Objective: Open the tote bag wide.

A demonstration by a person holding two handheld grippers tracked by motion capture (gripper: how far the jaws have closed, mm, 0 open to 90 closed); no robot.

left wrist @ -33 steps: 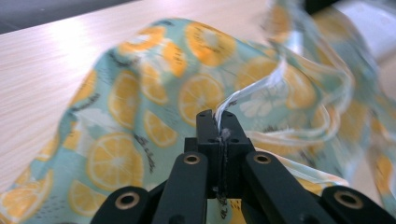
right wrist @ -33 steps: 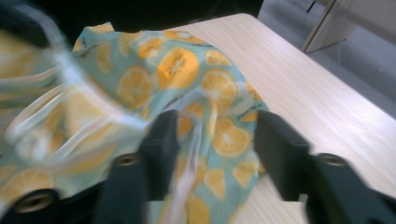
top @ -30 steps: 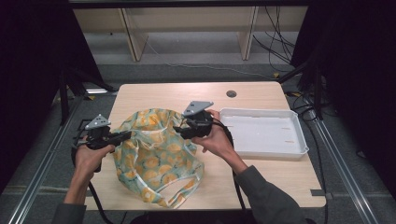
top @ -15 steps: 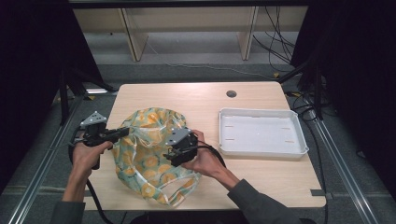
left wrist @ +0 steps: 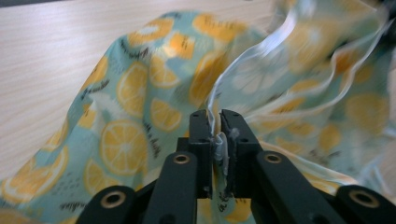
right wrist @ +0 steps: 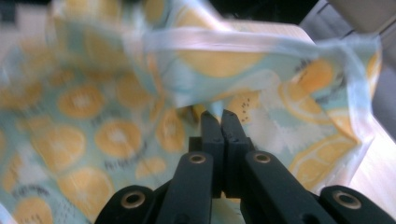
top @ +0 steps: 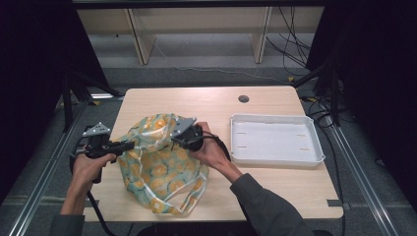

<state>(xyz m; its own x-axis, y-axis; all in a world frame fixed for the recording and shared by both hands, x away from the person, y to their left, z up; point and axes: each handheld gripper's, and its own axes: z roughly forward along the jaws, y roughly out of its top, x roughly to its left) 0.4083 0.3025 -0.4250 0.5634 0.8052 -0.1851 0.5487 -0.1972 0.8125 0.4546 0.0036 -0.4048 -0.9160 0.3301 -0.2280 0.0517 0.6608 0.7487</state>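
Note:
A light blue bag (top: 157, 169) printed with lemon slices lies crumpled on the wooden table (top: 206, 103). My left gripper (top: 130, 145) is at the bag's left edge. In the left gripper view its jaws have just eased open a little. The bag's white hem (left wrist: 219, 144) is still pinched in my left gripper (left wrist: 215, 116). My right gripper (top: 174, 141) is at the bag's far right edge and holds the fabric raised there. Its jaws have just been closing, and in the right gripper view they stand together in my right gripper (right wrist: 219, 115), with the lemon fabric (right wrist: 261, 116) caught at the tips.
A white rectangular tray (top: 235, 140) with nothing in it sits on the right half of the table. A round cable hole (top: 243, 99) is near the far edge. The bag's handles (top: 189, 194) trail toward the near edge. Metal rails run down both sides.
The right gripper dipped toward the bag's middle, then came back up to its far right edge with the jaws shut. The bag's mouth now stands higher. The left hand stayed put.

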